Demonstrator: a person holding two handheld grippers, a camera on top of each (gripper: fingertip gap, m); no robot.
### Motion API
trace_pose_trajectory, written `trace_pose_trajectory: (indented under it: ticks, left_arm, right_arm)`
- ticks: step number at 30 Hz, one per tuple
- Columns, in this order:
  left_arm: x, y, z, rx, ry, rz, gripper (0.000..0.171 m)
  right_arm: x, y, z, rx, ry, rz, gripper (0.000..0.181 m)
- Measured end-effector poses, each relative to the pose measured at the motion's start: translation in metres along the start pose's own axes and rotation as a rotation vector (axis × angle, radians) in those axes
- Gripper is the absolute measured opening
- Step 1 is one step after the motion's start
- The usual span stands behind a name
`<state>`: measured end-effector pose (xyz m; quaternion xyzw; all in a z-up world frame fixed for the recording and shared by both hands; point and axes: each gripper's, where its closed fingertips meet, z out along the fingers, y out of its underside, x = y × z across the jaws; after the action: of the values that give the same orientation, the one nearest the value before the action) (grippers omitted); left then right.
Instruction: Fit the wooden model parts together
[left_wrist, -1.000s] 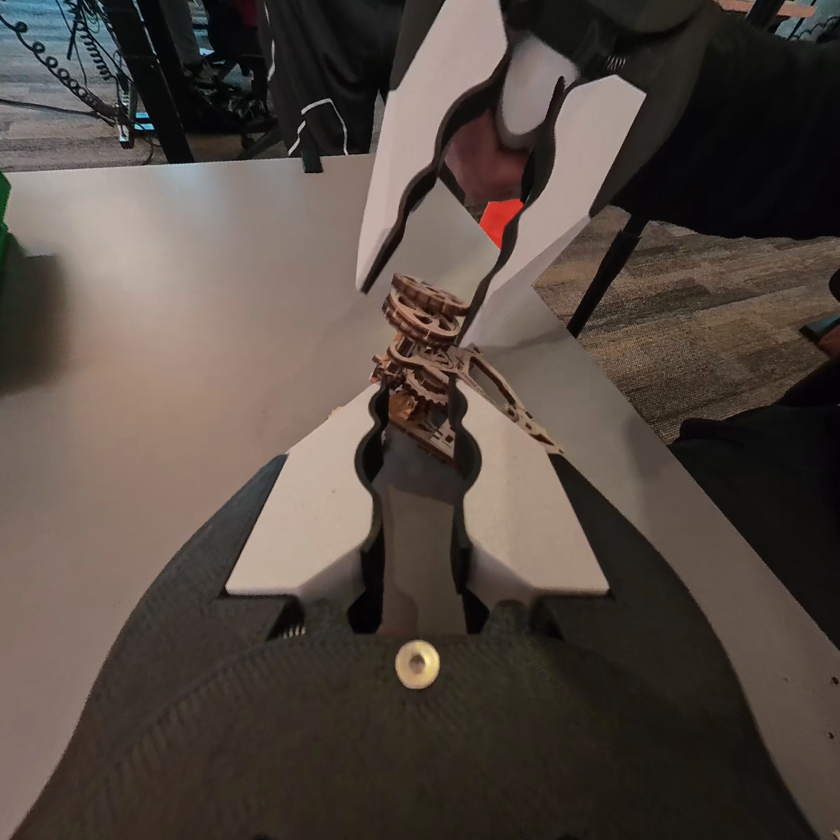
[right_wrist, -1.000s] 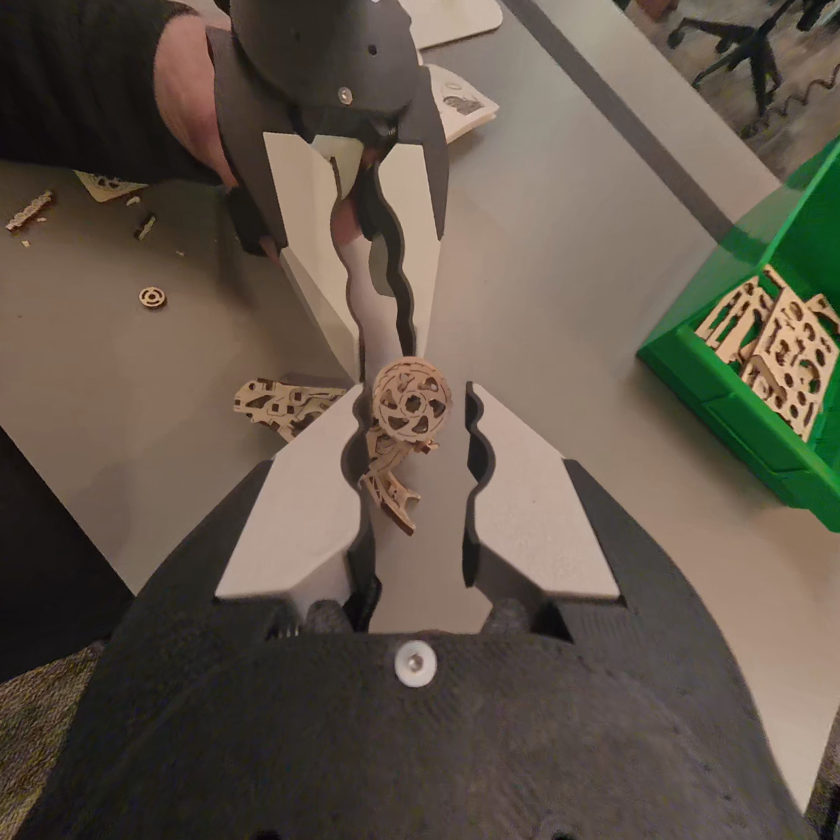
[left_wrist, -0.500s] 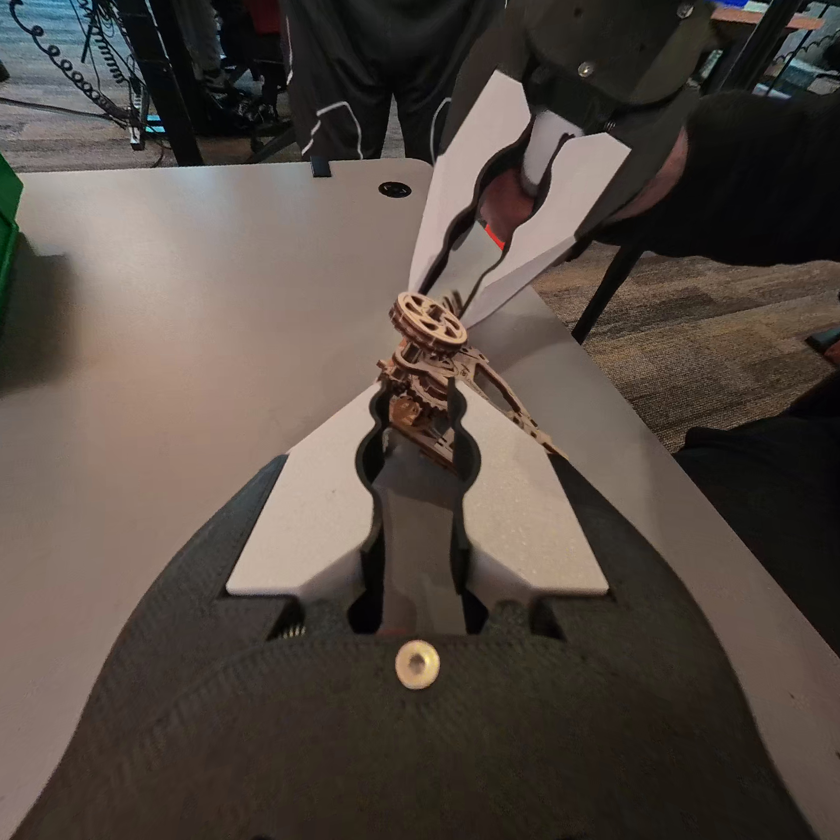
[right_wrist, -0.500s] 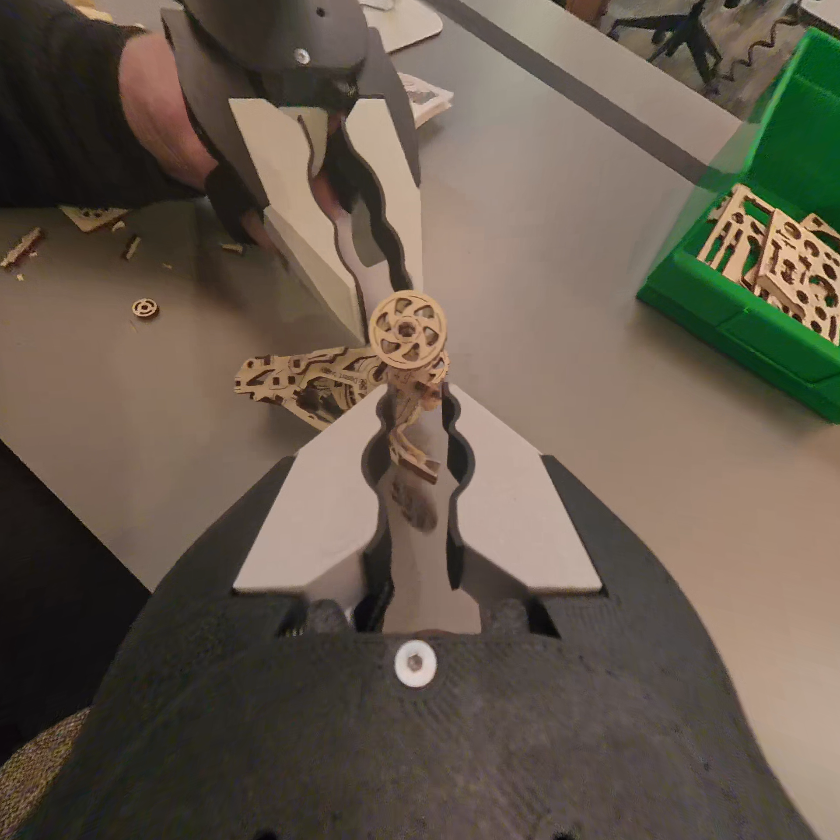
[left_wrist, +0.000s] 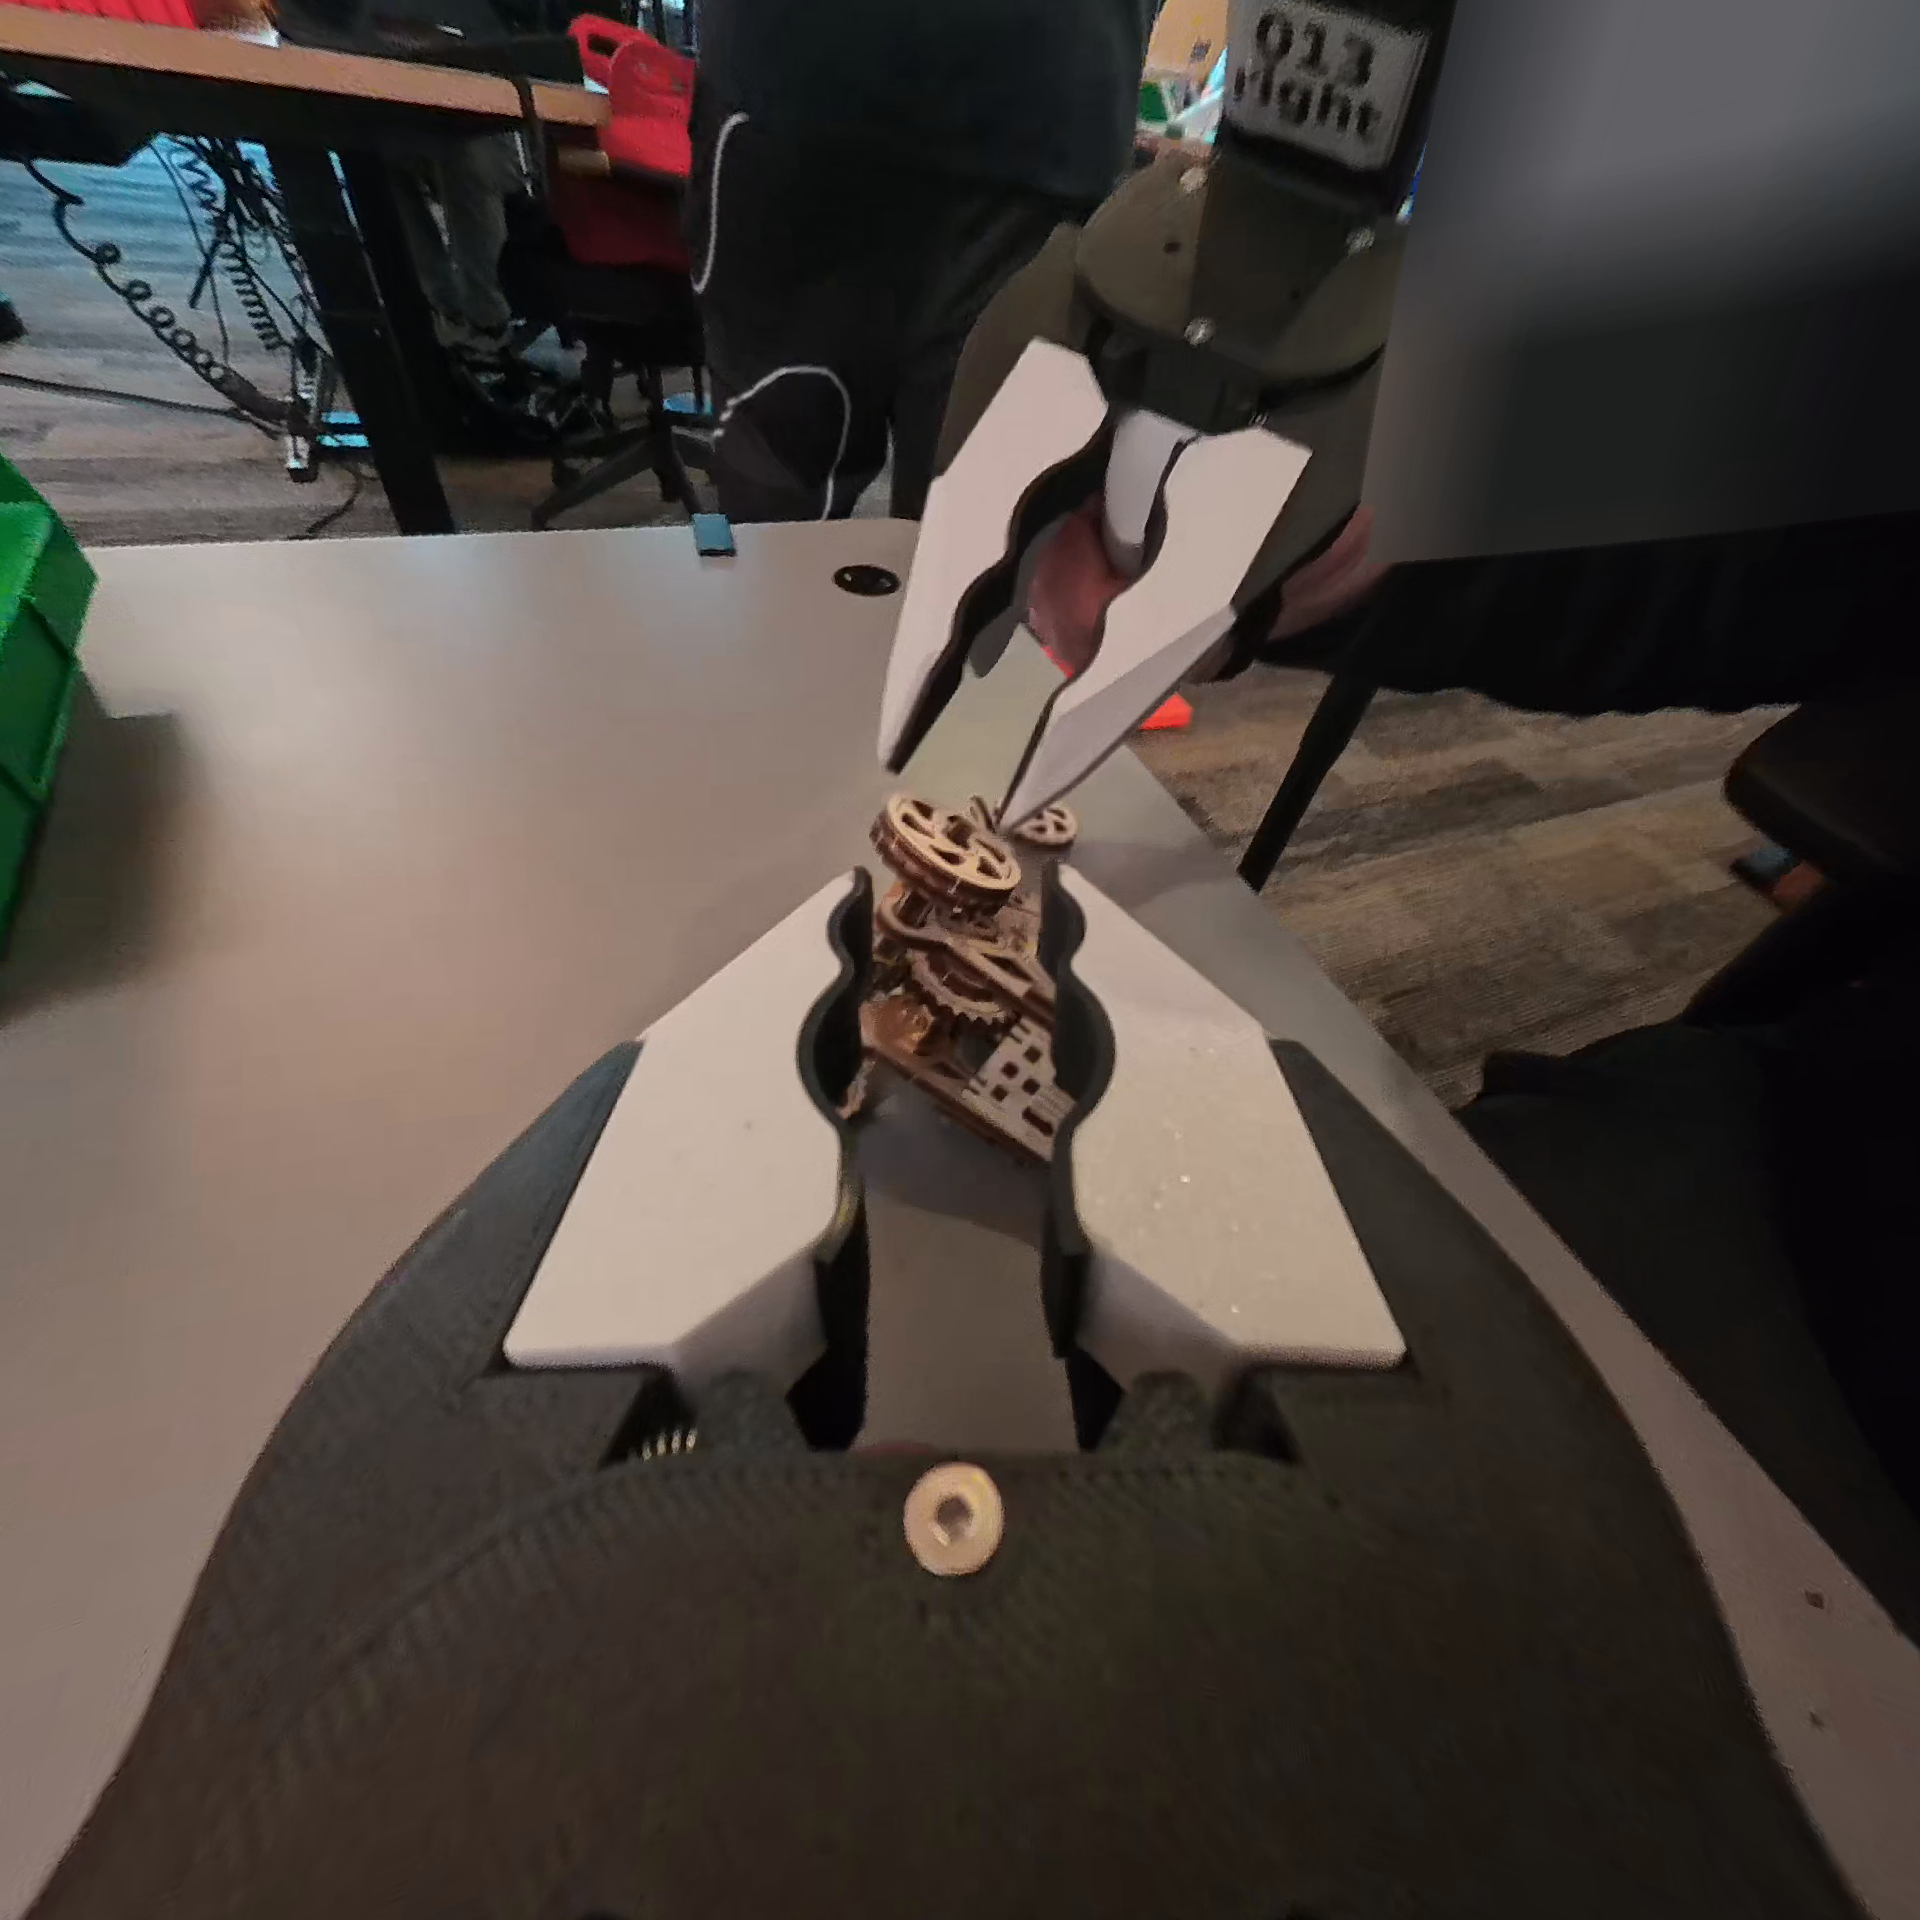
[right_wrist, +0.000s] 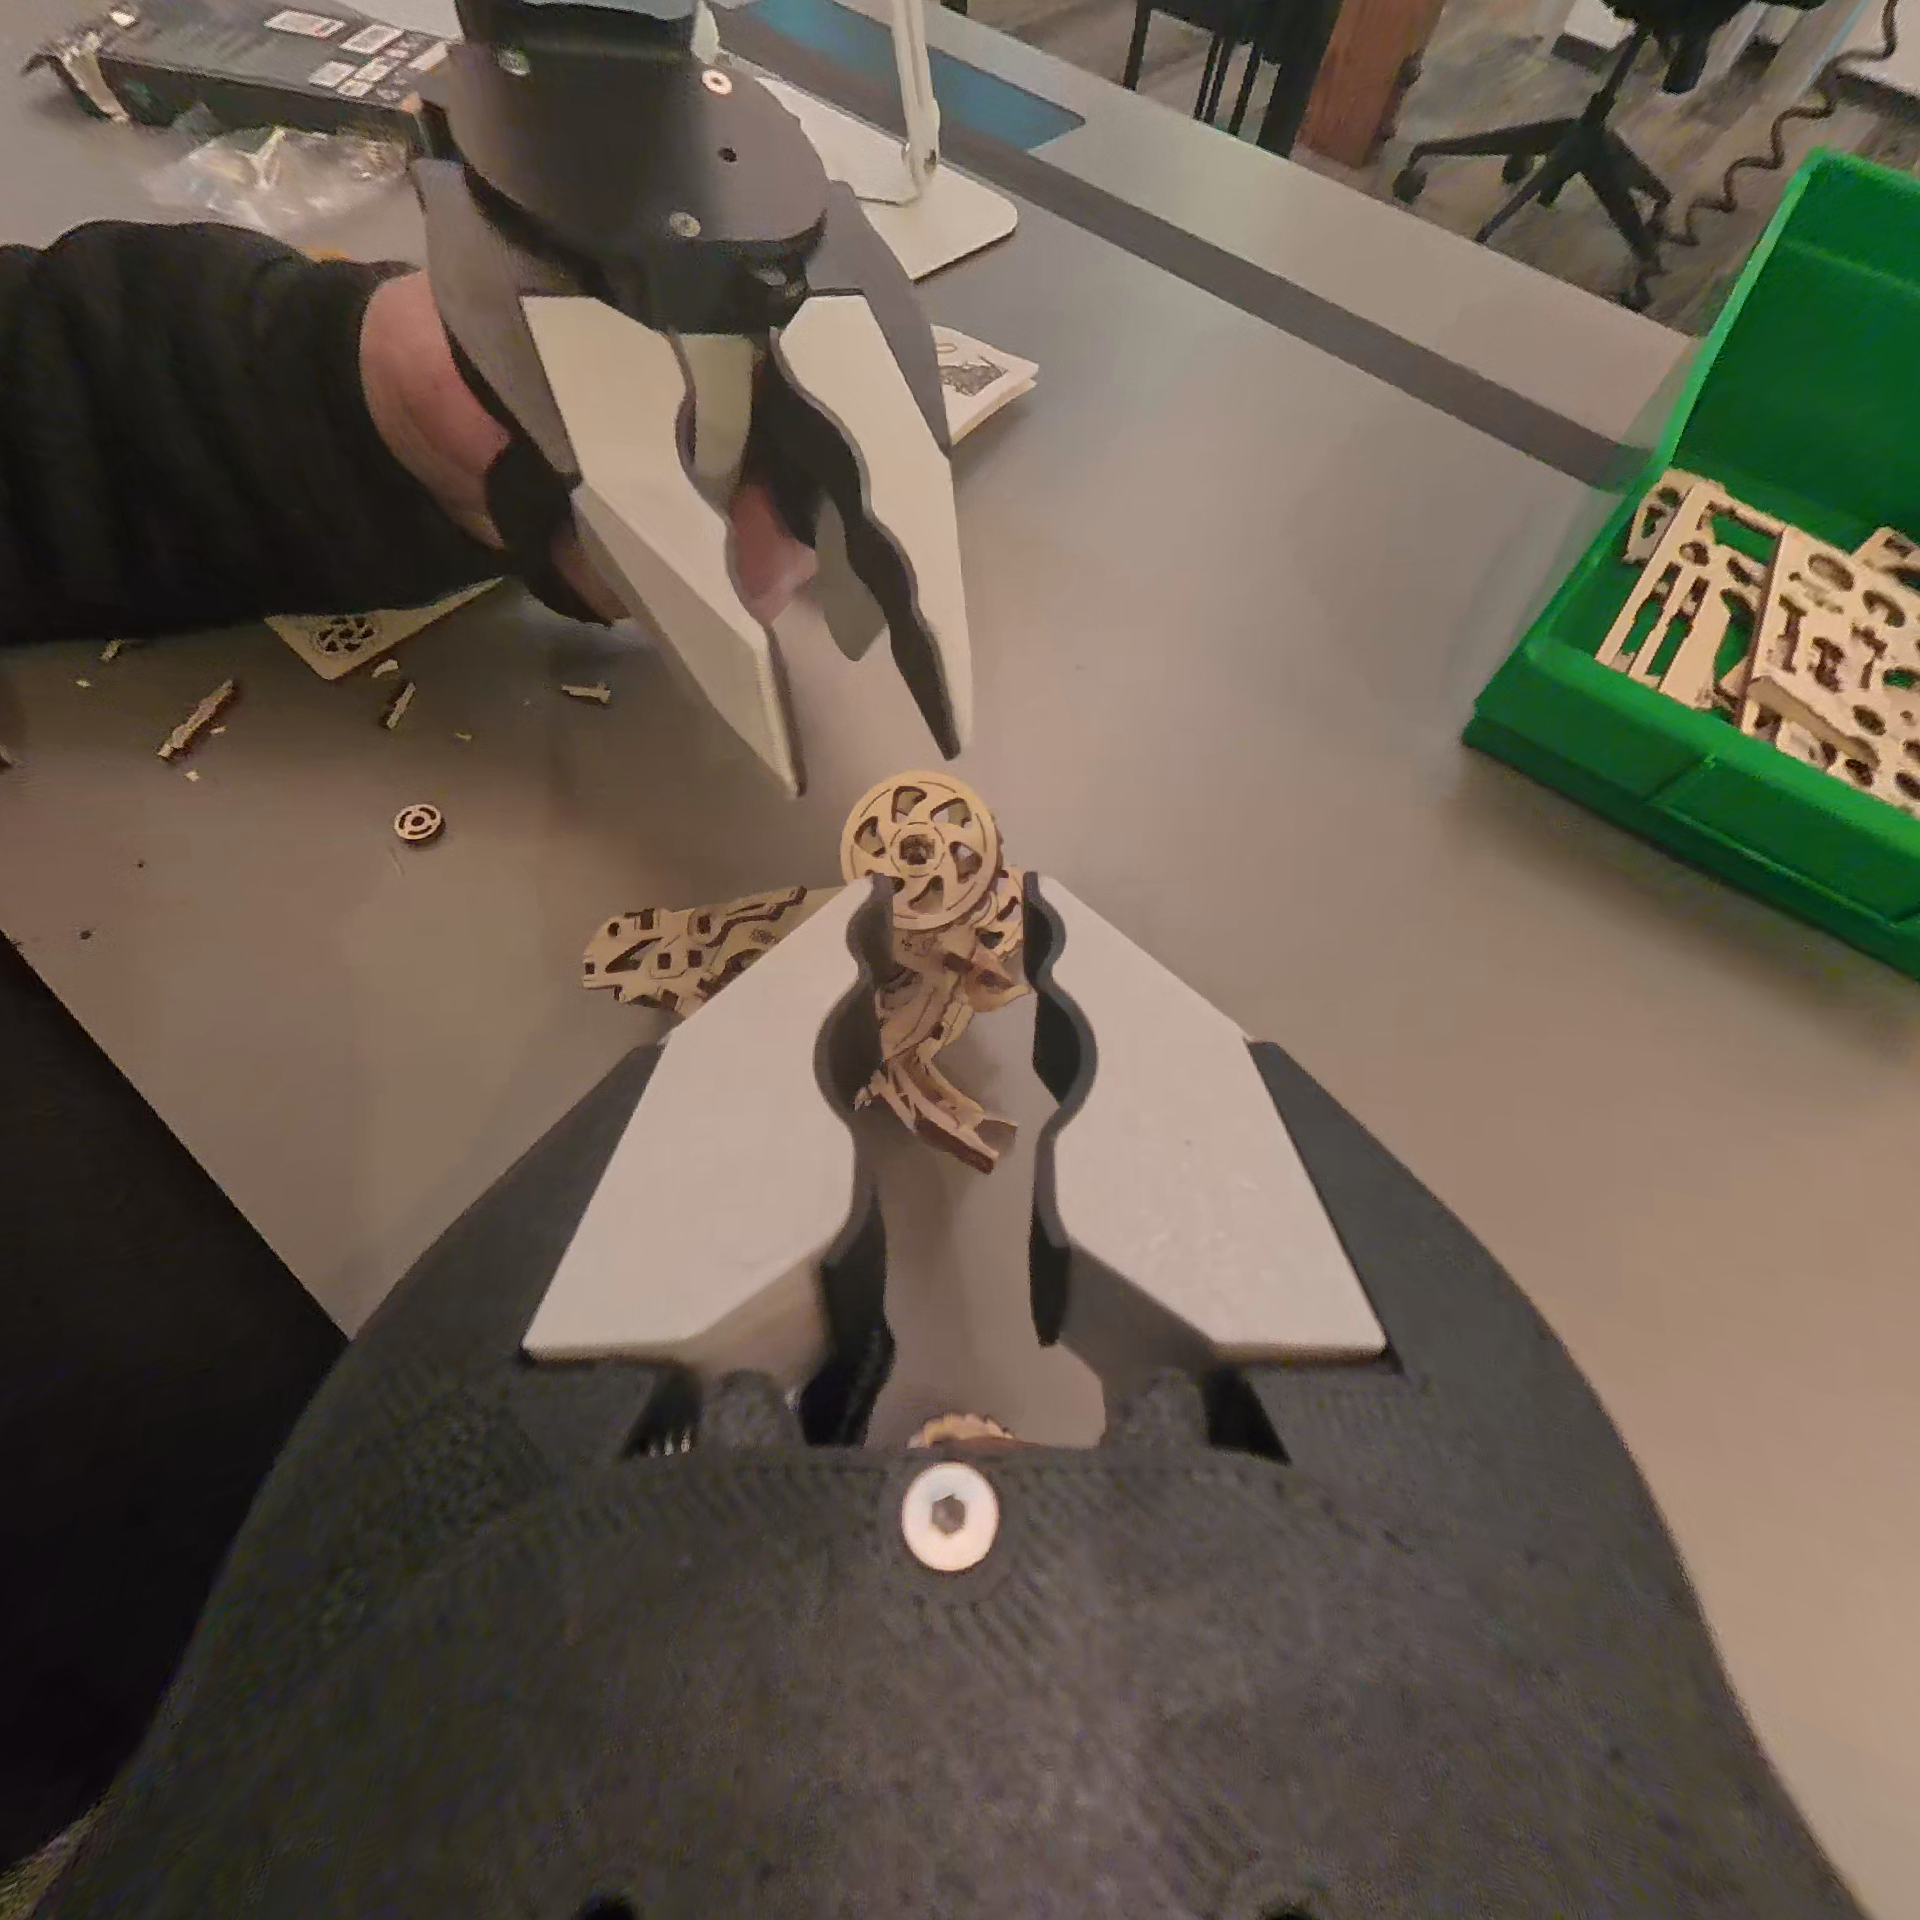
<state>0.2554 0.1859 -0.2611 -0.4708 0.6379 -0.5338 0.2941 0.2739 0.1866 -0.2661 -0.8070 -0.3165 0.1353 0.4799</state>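
**Two grippers meet over a half-built wooden model**

We are at a grey table in an office, with chairs and cables behind. A green bin of wooden sheets sits at the far right in the right wrist view, well apart from the work. Scraps and a small loose ring lie to the left, near the hand and sleeve holding the other tool.

The model stands upright on the table, its long axis vertical, with a spoked wheel on top. In both wrist views it rises between that view's own fingers. Our right gripper has its jaws parted around the model's stem; a gap shows on the right side, and we cannot tell whether the left finger touches. Our left gripper also straddles the model with jaws narrowly apart; contact is unclear.

A flat wooden piece lies on the table just left of the model. A second small wheel lies just beyond it, near the right gripper's tips.

We judge the next move turns on closing around the vertical stem without tipping it. Both tools are equally near; each crowds the other.
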Motion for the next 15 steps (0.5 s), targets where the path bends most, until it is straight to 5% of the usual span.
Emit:
trace_pose_trajectory:
  ticks: [7,15]
  left_arm:
    - [-0.001,0.001,0.006,0.01,0.037,-0.183,0.037]
    - [-0.004,0.008,0.016,-0.011,0.022,-0.389,0.024]
  right_arm:
    - [-0.003,-0.001,0.005,0.039,-0.221,0.304,0.02]
    - [-0.008,0.001,0.012,0.02,-0.408,0.408,0.014]
